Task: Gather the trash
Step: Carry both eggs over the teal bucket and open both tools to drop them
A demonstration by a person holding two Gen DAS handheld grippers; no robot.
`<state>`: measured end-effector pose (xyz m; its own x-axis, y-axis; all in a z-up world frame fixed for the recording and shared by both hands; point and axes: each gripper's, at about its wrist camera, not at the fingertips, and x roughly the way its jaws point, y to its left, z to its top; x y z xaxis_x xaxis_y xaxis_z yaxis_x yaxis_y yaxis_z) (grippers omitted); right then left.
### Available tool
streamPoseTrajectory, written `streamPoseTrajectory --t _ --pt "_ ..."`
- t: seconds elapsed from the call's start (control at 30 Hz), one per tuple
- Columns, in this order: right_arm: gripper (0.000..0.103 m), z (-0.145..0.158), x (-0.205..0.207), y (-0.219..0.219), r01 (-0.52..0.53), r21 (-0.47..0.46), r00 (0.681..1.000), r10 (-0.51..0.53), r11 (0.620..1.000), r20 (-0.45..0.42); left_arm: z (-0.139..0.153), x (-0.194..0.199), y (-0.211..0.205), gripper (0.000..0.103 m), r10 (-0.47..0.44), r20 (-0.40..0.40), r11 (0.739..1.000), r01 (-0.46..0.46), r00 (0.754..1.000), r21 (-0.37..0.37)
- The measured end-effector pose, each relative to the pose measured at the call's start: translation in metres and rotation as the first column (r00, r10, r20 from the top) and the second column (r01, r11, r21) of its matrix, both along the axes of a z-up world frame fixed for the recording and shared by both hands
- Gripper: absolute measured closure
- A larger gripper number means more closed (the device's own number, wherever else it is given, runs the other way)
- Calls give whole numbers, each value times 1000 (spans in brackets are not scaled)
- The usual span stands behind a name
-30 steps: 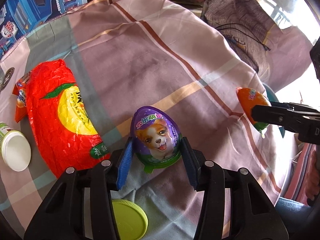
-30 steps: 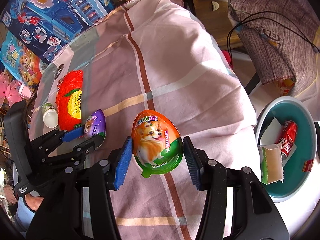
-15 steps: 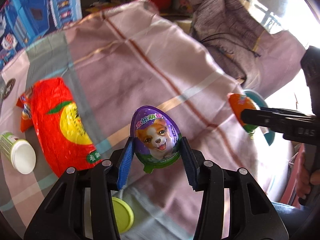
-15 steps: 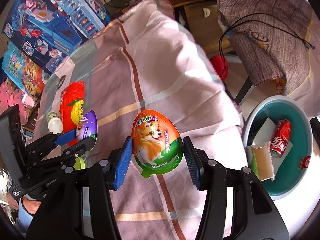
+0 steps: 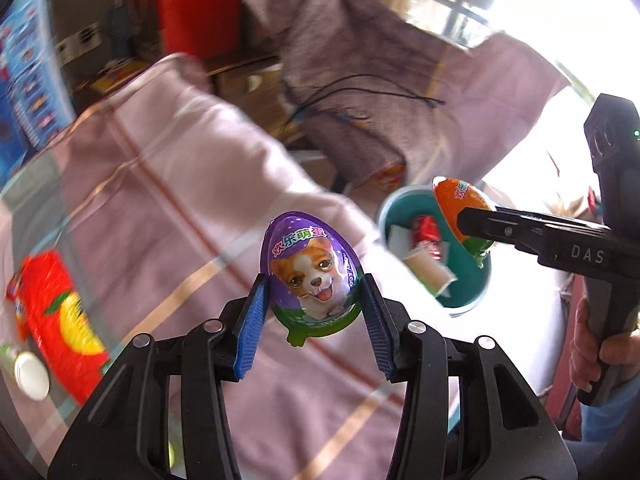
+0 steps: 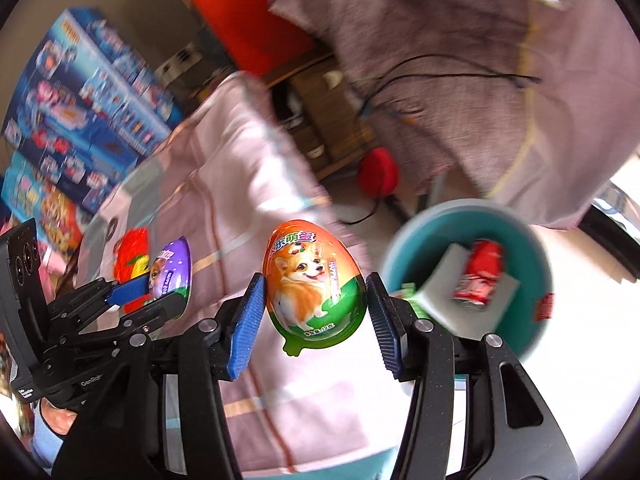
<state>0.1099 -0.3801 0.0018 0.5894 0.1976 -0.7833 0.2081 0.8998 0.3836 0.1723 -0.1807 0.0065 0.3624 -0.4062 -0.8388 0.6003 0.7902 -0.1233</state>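
Observation:
My left gripper (image 5: pixel 312 316) is shut on a purple egg-shaped package (image 5: pixel 312 276) with a puppy picture, held in the air above the checked cloth. My right gripper (image 6: pixel 314 312) is shut on an orange and green egg package (image 6: pixel 314 288). Each shows in the other's view: the purple egg (image 6: pixel 172 272) at the left, the orange egg (image 5: pixel 460 208) at the right, over the rim of the teal bin (image 5: pixel 468 296). The teal bin (image 6: pixel 424 236) sits on the floor to the right and holds a red can (image 6: pixel 480 276) and paper scraps.
A red snack bag (image 5: pixel 60 320) and a white cup (image 5: pixel 30 368) lie on the pink checked cloth (image 5: pixel 160 200) at the left. Blue toy boxes (image 6: pixel 80 92) stand behind. A draped purple-grey cloth (image 6: pixel 440 60) with a black cable hangs beyond the bin.
Both grippers have lifted and swung right toward the teal bin, each still holding its egg. The bin now looms larger in both views and the scene is motion-blurred.

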Motion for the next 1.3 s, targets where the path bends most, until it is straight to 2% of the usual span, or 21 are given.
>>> streamPoseTrajectory --t 0.2,0.43,0.67,1.0,1.1,1.17,1.3 --pt "54 -5 -34 -66 131 10 991 -131 991 -4 -1 -14 -66 56 -113 -1 993 113 994 16" --pt "54 -26 -56 -110 200 31 979 -198 979 -51 -17 -29 -132 56 -219 -33 974 220 975 46" --pt "54 -36 -64 -134 230 37 971 -227 972 -72 -36 -30 -168 55 -262 -77 962 266 962 58" --pt "54 -49 -55 -146 243 42 965 -237 969 -111 -59 -17 -198 54 -290 -126 953 299 949 56" --pt "54 -51 -53 -148 248 40 963 -242 968 -118 -66 -12 -202 42 -288 -137 952 299 948 63" --pt "54 -53 -50 -148 248 38 962 -241 968 -125 -69 -9 -203 26 -275 -140 955 287 951 74" --pt "54 -58 -45 -146 243 38 962 -235 969 -138 -72 -6 -198 24 -256 -145 960 269 956 80"
